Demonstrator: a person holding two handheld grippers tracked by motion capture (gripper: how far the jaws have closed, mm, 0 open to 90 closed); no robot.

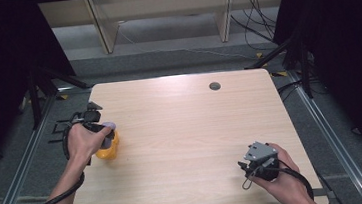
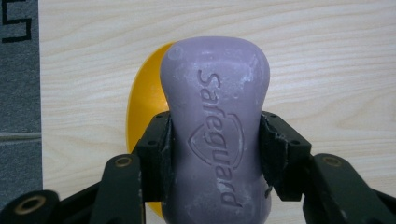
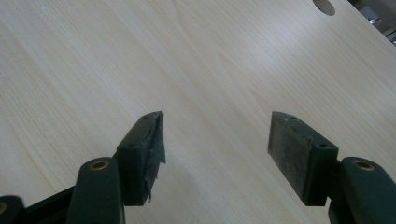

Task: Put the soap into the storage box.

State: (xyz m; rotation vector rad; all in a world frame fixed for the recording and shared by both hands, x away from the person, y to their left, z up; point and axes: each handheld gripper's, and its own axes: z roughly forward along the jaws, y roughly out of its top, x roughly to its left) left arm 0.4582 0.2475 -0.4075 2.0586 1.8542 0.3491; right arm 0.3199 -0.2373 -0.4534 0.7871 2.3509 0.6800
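The purple soap bar (image 2: 217,130), stamped "Safeguard", is clamped between the 2 pads of the left gripper (image 2: 215,154), jaws pressing on its long sides. It hangs right over a yellow dish (image 2: 145,105) near the table's (image 1: 187,131) left edge, about halfway along that edge. In the high view the bar (image 1: 108,125) sits at the dish's (image 1: 109,148) top; whether it touches the dish I cannot tell. So the pick-up looks done, and what seems left is setting the bar into the dish and letting go. The right gripper (image 3: 217,144) rests near the table's right front corner, jaws wide apart with nothing between them.
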